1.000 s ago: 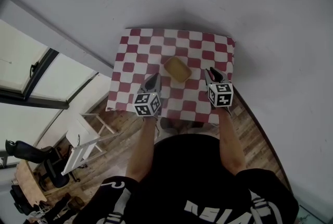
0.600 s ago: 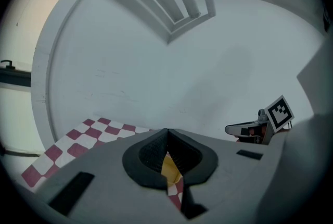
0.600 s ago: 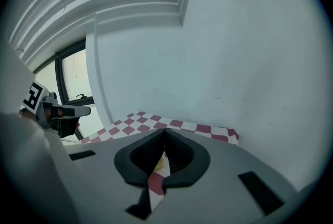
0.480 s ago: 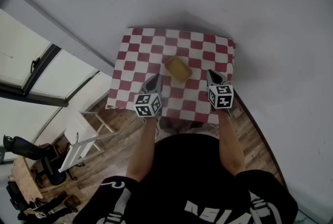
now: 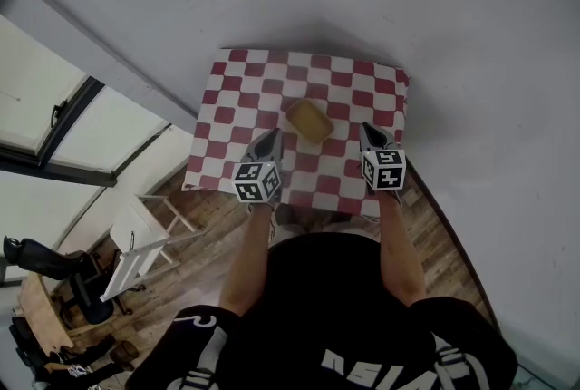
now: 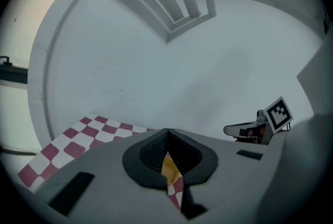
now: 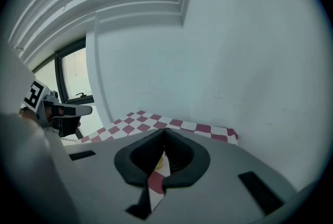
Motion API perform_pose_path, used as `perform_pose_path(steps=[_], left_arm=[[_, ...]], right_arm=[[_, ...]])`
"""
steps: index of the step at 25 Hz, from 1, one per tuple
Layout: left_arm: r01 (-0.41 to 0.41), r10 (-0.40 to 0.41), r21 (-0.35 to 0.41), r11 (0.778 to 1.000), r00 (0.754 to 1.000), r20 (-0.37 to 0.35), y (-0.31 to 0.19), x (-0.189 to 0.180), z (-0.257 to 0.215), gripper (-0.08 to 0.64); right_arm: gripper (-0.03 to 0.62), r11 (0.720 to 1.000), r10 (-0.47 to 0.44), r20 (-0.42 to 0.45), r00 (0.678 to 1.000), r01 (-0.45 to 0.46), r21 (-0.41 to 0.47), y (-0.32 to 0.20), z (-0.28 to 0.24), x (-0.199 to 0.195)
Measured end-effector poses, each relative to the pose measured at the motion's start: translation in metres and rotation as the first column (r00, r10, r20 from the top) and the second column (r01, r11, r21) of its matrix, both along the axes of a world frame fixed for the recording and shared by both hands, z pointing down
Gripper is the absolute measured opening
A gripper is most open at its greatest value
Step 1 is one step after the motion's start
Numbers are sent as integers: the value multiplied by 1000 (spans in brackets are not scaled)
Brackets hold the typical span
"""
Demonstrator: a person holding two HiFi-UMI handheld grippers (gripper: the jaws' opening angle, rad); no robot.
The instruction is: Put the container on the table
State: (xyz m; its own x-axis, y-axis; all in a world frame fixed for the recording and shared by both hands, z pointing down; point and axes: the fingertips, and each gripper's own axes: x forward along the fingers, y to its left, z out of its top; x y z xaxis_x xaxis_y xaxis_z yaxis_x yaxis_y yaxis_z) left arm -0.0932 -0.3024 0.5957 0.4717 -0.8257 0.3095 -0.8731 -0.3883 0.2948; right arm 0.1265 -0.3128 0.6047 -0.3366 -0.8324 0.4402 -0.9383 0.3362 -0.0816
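Note:
A yellow container (image 5: 309,120) lies on the red-and-white checked table (image 5: 245,80), near its middle. My left gripper (image 5: 266,141) hovers over the table's near edge, just left of the container and apart from it, shut with nothing held. My right gripper (image 5: 372,131) sits to the container's right, also clear of it and shut on nothing. In the left gripper view the jaws meet at the tips of the left gripper (image 6: 167,132), and a sliver of the container (image 6: 169,166) shows below them. The right gripper view shows the right gripper (image 7: 164,132) with its pads together.
A grey wall (image 5: 381,7) runs right behind the table's far and right edges. A window (image 5: 54,125) lies to the left. A white stool (image 5: 140,238) stands on the wooden floor left of me, with a dark office chair (image 5: 45,261) beyond it.
The right gripper's jaws, slightly apart a second ago, have come together. Both hands and the container stay where they were.

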Motion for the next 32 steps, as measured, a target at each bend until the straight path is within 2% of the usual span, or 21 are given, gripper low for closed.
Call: perform_pose_path(steps=[32], left_arm=[[-30, 31, -46, 998, 999, 22, -44, 2, 17, 26]], right_arm=[[15, 999, -28, 9, 1000, 28, -35, -40, 11, -10]])
